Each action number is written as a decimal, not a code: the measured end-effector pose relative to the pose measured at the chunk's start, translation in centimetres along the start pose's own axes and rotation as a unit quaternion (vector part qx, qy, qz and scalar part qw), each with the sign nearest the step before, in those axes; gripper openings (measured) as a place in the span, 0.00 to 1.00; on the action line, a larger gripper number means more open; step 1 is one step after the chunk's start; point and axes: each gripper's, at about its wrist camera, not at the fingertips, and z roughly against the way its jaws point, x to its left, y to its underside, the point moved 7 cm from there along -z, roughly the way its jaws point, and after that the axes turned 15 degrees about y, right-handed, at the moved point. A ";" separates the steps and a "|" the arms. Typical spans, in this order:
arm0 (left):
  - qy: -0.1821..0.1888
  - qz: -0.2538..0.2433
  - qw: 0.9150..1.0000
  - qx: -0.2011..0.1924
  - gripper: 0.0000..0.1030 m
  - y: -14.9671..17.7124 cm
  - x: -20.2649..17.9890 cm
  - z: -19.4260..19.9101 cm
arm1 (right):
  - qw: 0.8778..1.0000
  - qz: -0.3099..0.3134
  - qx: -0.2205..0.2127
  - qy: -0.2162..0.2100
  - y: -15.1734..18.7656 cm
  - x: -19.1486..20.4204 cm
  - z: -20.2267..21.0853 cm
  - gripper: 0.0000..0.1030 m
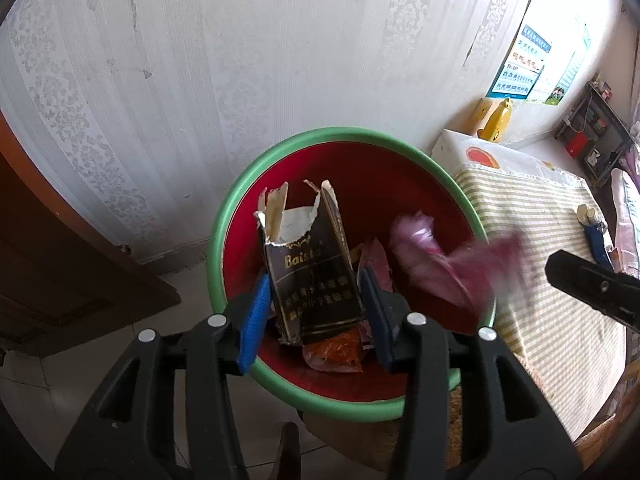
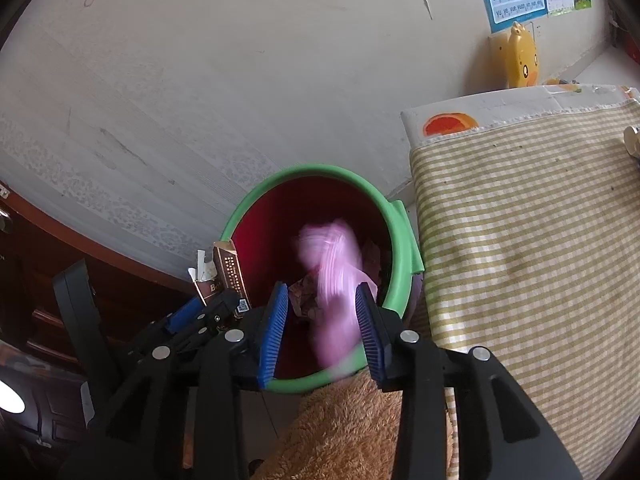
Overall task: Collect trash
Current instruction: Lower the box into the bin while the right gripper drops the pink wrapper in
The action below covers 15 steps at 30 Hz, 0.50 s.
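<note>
A red bin with a green rim point(image 1: 280, 152) point(image 2: 320, 170) stands on the floor below both grippers. My left gripper point(image 1: 316, 312) is shut on a torn black cigarette box point(image 1: 312, 272), held upright over the bin with a blue pad against each side. The right wrist view shows that box point(image 2: 226, 276) at the bin's left edge. My right gripper point(image 2: 322, 320) is open above the bin's near rim. A pink wrapper point(image 2: 336, 280) point(image 1: 440, 256), blurred, is loose between the pads and over the bin's mouth. An orange wrapper point(image 1: 336, 350) and other scraps lie inside.
A table with a green-striped cloth point(image 2: 520, 240) point(image 1: 540, 260) stands right of the bin, close to its rim. A yellow duck-shaped item point(image 2: 522, 56) sits at the wall behind it. A brown plush thing point(image 2: 340, 420) lies under the right gripper. A dark wooden door point(image 1: 60, 272) is at left.
</note>
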 end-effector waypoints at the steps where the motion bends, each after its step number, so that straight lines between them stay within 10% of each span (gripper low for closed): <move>1: -0.001 -0.003 1.000 -0.001 0.44 0.0 -0.1 0.0 | 1.000 -0.002 0.002 -0.003 0.1 0.0 -0.1 0.40; 9: 0.014 -0.014 1.000 -0.001 0.72 0.0 -1.6 0.1 | 0.999 -0.031 -0.021 0.021 0.2 -4.6 1.4 0.63; 15: 0.014 -0.036 0.999 0.005 0.72 0.2 -3.2 -0.4 | 0.978 -0.153 -0.068 0.127 0.0 -19.9 5.0 0.65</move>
